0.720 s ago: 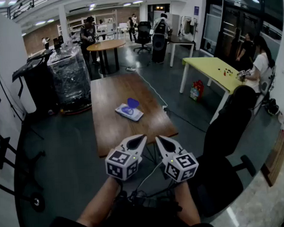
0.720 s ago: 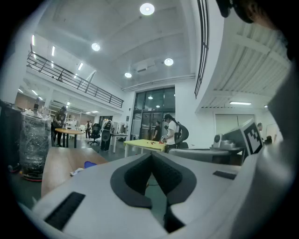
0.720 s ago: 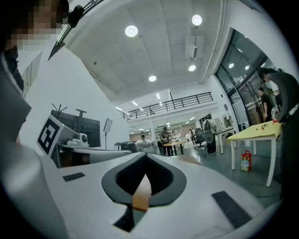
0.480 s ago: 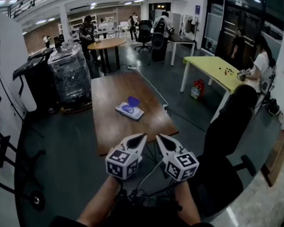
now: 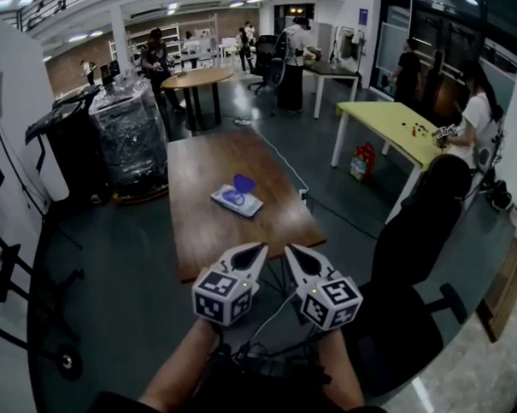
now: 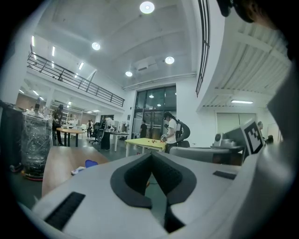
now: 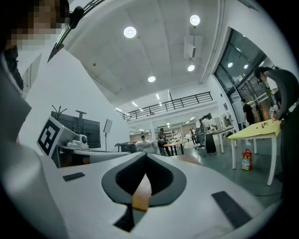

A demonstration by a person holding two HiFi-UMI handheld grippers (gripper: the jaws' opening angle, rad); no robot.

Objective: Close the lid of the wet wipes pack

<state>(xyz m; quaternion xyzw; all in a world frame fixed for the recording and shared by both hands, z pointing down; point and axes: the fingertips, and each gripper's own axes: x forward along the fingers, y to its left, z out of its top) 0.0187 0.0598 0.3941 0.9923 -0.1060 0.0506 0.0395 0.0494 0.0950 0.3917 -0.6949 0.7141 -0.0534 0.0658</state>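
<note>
The wet wipes pack [image 5: 235, 201] lies in the middle of the brown table [image 5: 200, 230], its blue lid [image 5: 243, 184] standing up open. Both grippers hover side by side at the table's near edge, well short of the pack, pointing toward it. The left gripper [image 5: 259, 247] is shut with nothing in it, and so is the right gripper [image 5: 287, 250]. In the left gripper view the closed jaws of the left gripper [image 6: 151, 154] fill the frame, with the pack [image 6: 80, 169] small at far left. The right gripper view shows the right gripper [image 7: 145, 154] with its tips meeting.
A plastic-wrapped stack [image 5: 129, 134] stands left of the table's far end. A black office chair [image 5: 414, 237] is close on the right. A yellow table [image 5: 392, 127] with a person beside it is farther right. A round table [image 5: 193, 79] and several people are at the back.
The grippers and the pack stay as they were. Only people in the background have walked to new spots.
</note>
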